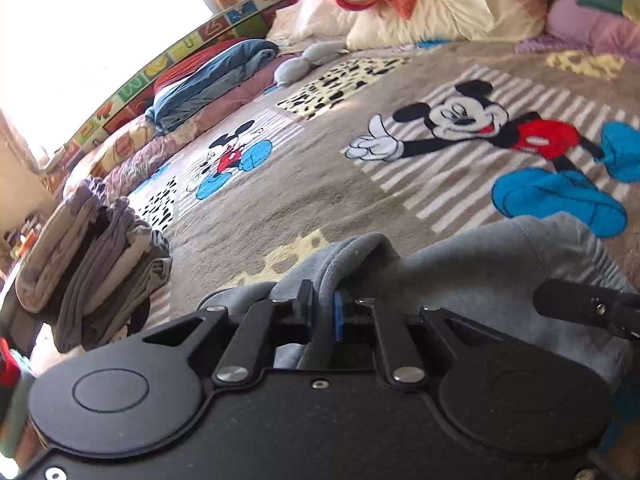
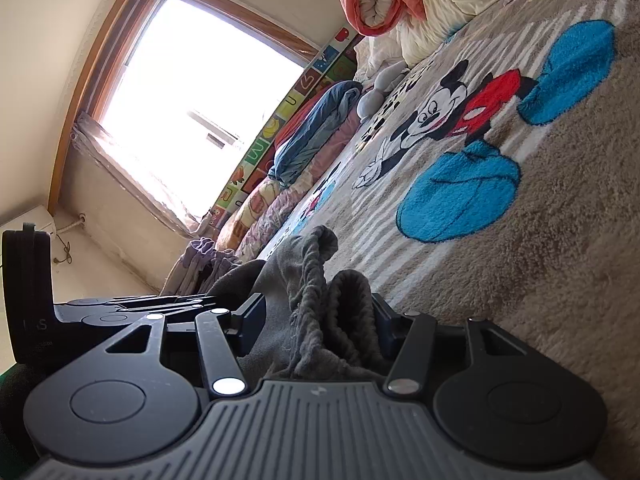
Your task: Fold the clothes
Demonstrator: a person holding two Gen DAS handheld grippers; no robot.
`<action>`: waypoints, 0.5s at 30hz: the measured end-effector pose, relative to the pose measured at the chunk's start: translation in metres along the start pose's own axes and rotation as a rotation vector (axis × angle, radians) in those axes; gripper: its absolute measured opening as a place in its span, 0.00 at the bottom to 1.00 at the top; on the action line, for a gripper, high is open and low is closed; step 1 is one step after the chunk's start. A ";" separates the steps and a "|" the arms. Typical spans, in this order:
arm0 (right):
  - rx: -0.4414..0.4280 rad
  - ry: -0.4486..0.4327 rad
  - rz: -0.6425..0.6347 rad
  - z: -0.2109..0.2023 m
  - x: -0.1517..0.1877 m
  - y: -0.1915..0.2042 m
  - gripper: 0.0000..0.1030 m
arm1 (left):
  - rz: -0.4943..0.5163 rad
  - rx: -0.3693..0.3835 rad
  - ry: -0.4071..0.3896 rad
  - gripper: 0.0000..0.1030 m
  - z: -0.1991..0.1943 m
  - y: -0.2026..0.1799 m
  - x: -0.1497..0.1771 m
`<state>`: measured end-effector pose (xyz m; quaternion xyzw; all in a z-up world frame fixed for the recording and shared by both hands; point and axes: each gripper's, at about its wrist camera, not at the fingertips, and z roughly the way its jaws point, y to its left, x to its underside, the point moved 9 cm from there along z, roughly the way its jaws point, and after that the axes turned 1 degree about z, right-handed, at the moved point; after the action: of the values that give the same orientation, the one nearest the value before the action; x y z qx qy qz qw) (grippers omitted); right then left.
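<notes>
On the Mickey blanket (image 1: 320,184), left gripper (image 1: 322,314) and right gripper (image 2: 318,316) each pinch the grey garment (image 1: 480,264)

We see a grey fleece garment (image 1: 480,268) bunched right ahead of the left tool, its ribbed, frayed edge (image 2: 320,300) crumpled between the right tool's jaws.

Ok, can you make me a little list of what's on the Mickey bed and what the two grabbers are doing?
surface: Mickey Mouse blanket
being held: grey garment
left gripper: shut on a fold of the garment
right gripper: fingers around bunched grey cloth
finished clothes: folded pile at the bed's edge
by the window: blue bedding
far end: pillows
</notes>
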<state>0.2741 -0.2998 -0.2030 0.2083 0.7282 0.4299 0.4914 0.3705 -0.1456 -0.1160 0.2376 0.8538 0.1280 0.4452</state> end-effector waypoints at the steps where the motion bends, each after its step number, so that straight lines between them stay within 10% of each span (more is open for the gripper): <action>1: -0.002 0.000 0.001 0.000 0.000 0.000 0.54 | -0.045 -0.002 -0.015 0.08 -0.006 0.010 0.001; 15: -0.007 0.001 0.005 -0.001 0.000 0.001 0.55 | -0.896 0.054 -0.140 0.07 -0.077 0.182 0.122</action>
<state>0.2731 -0.2999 -0.2025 0.2081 0.7266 0.4336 0.4906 0.3009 0.0726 -0.0789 -0.1355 0.8433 -0.1158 0.5069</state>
